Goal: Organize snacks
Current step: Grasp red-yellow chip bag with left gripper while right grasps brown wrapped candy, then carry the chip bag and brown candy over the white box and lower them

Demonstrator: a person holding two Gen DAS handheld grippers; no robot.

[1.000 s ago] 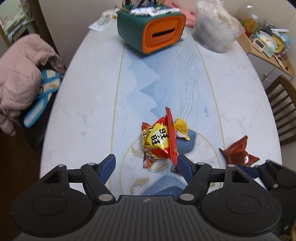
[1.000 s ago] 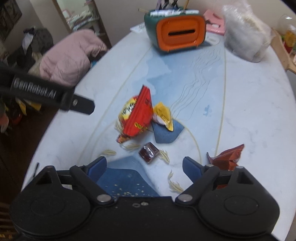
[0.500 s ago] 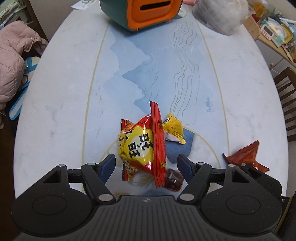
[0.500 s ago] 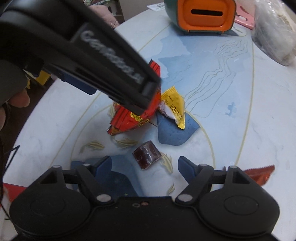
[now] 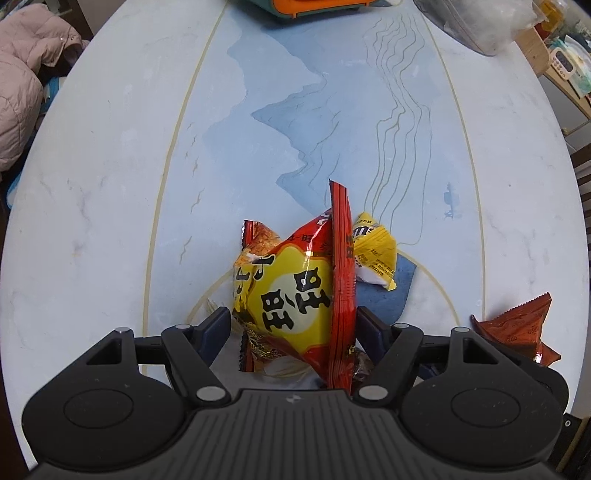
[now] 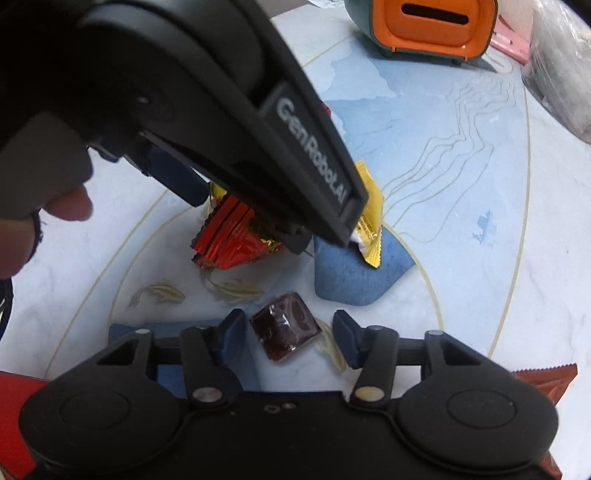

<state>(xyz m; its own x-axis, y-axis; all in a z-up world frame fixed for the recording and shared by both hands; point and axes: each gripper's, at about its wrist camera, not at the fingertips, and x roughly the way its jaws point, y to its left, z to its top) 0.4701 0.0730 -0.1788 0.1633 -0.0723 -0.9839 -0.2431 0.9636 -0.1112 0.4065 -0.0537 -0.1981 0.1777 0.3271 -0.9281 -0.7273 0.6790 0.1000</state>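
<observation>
A red and yellow snack bag [image 5: 295, 295] stands on the table between the fingers of my left gripper [image 5: 293, 323], which is open and straddles it, pointing down. In the right wrist view that gripper's black body [image 6: 258, 110] hides most of the bag [image 6: 236, 240]. A small dark brown wrapped candy [image 6: 284, 330] lies between the fingers of my right gripper [image 6: 289, 332]. Its jaws are closing, and a gap shows on the candy's right side. A yellow packet [image 5: 373, 254] lies just behind the bag.
A dark red packet [image 5: 517, 325] lies near the table's right edge. An orange and green box [image 6: 432, 22] and a clear plastic bag [image 6: 561, 55] stand at the far end. A pink jacket [image 5: 18, 92] hangs off to the left. A hand [image 6: 37, 221] holds the left gripper.
Both grippers have come down toward the table. The left one now has the snack bag between its fingers. The right one's jaws have narrowed around the dark candy.
</observation>
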